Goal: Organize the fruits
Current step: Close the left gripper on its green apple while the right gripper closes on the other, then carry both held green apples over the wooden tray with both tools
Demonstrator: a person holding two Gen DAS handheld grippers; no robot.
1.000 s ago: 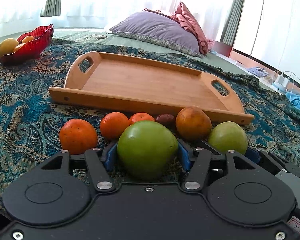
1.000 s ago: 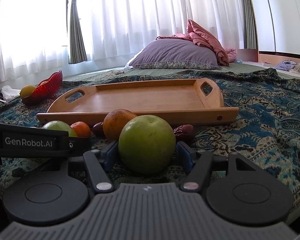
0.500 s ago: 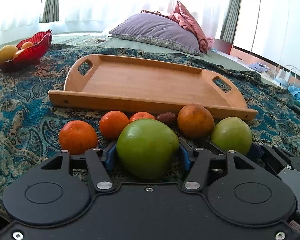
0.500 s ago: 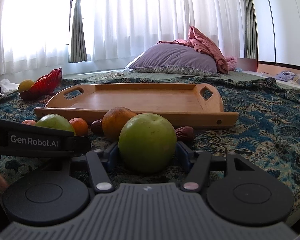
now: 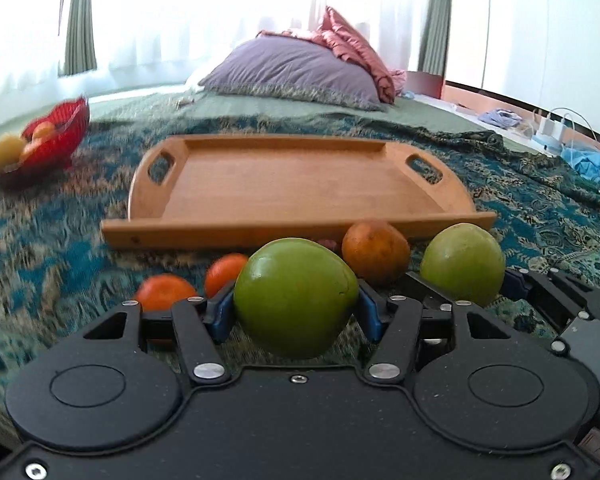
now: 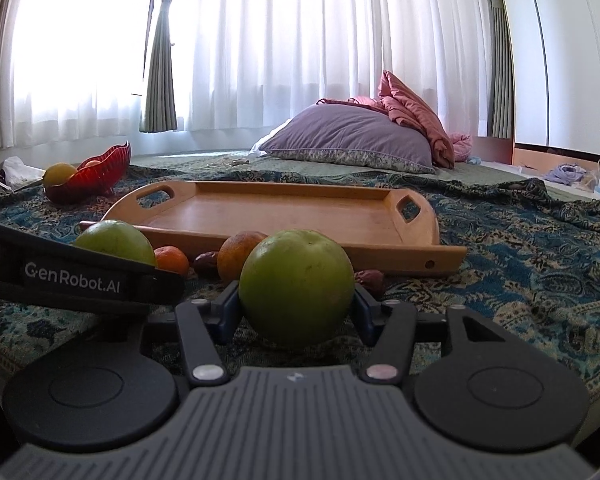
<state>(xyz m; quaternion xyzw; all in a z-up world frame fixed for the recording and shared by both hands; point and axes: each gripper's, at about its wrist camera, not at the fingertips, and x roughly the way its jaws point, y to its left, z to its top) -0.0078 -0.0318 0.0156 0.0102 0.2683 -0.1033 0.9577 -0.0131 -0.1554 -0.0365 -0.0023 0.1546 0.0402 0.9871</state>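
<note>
Green, round and firm-looking, one fruit sits in each tool: the left tool [image 5: 296, 306] has its blue pads pressed on a green fruit [image 5: 296, 298]; the right tool [image 6: 296, 302] grips a second green fruit [image 6: 296, 288], pads at its widest girth; both are low over the patterned bedspread [image 6: 520, 272], just short of the empty wooden tray [image 6: 284, 212]. Judgement: smooth skin may slip, so hold across the middle; moderately heavy, bruisable. Neither fruit shows a clear long axis; the right one's stem dimple faces up. Oranges [image 5: 374, 252] lie beside them.
</note>
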